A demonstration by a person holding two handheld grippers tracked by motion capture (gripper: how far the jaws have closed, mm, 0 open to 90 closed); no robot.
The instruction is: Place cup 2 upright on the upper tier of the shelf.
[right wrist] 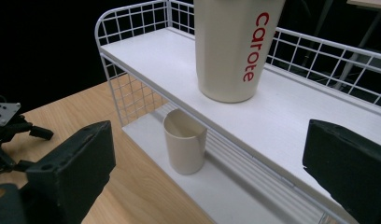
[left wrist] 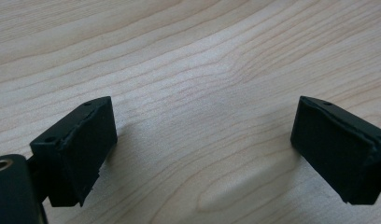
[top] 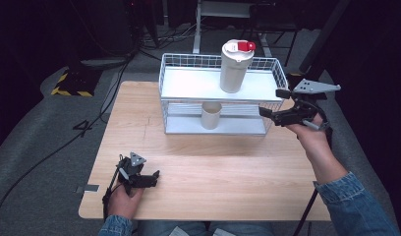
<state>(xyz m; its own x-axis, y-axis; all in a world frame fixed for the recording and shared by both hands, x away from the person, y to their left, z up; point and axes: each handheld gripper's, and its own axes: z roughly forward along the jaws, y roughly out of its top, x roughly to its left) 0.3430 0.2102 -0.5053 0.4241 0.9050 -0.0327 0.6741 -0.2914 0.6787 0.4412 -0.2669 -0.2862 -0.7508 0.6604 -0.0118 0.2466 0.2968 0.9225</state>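
Small cream plastic cup (right wrist: 184,147): upright, long axis vertical, mouth up, on the lower shelf of the white wire rack (top: 171,91). Tall cream tumbler (top: 235,66) above. Right gripper (top: 277,104) near rack, jaws wide, empty. Left gripper (top: 150,178) open, empty, over pale wooden table (top: 213,172). Grey floor, dark surroundings.

Tumbler (top: 235,66) on the rack's (top: 174,83) upper shelf, cup (top: 211,115) on the lower shelf beneath.

The table (top: 198,172) is evenly and brightly lit from above, while the surroundings fall into near-black. Soft shadows lie under the left gripper's jaws. Close-up jaws look slightly blurred.
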